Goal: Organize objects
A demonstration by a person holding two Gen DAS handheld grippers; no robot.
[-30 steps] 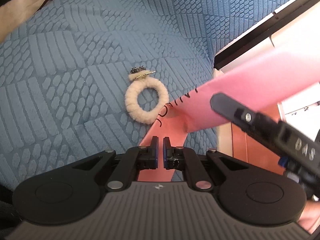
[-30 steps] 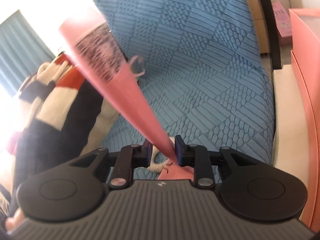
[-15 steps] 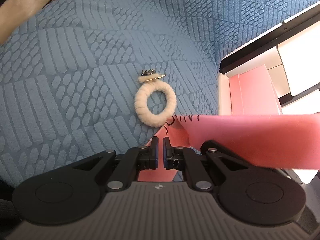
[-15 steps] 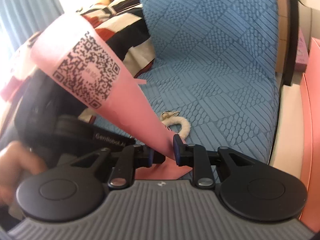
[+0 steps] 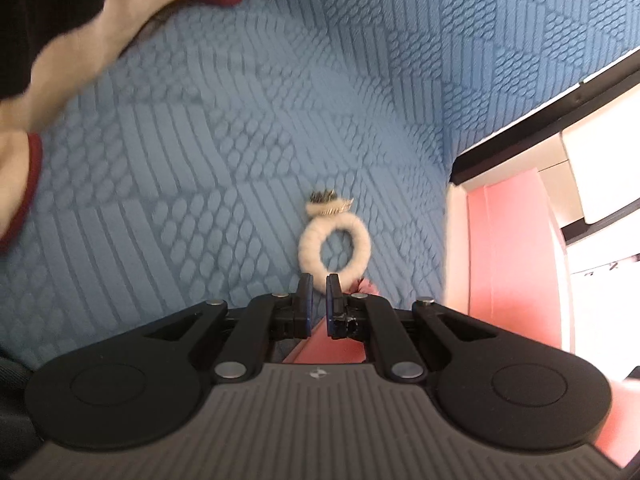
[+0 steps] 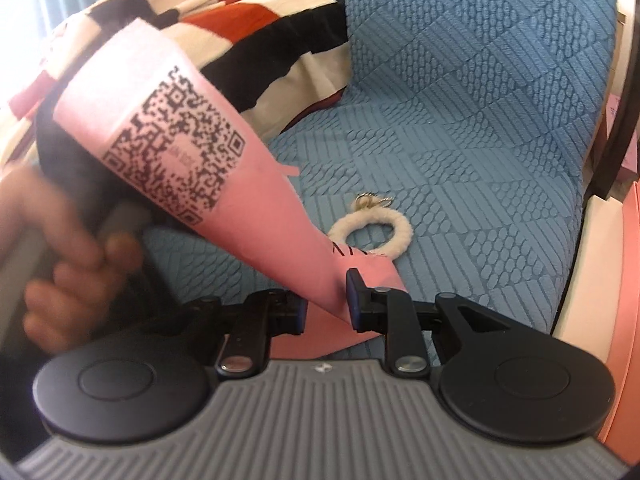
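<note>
1. Lying on the blue textured cover [image 5: 224, 184] just above centre of the left wrist view, a cream woven ring [image 5: 334, 250] with a small metal clasp at its upper edge is seen; in the right wrist view the same ring [image 6: 372, 236] sits just right of centre, its clasp toward the top of the frame.
2. The left gripper [image 5: 318, 300] is shown at lower centre of its frame with the two fingers drawn almost together, only a narrow slit left between the blue pads; nothing is seen gripped between them, and the fingertips overlap the lower edge of the ring in the picture, though contact cannot be judged.
3. A pink surface is glimpsed below and behind the left fingers, at lower centre of that frame.
4. The right gripper [image 6: 326, 300] is shown at lower centre of its frame with the fingers spread; a pink paper bag [image 6: 240, 216] passes between them, and only the right-hand pad appears to touch its edge.
5. The bag rises toward the upper left of the right wrist frame, a QR code printed on its face and dark lettering near its lower part, just beside the ring.
6. A blurred hand [image 6: 60, 248] is seen at the left edge of the right wrist frame, wrapped around a dark handle behind the bag.
7. A striped blanket [image 6: 256, 28] in black, cream and red is seen at the upper left.
</note>
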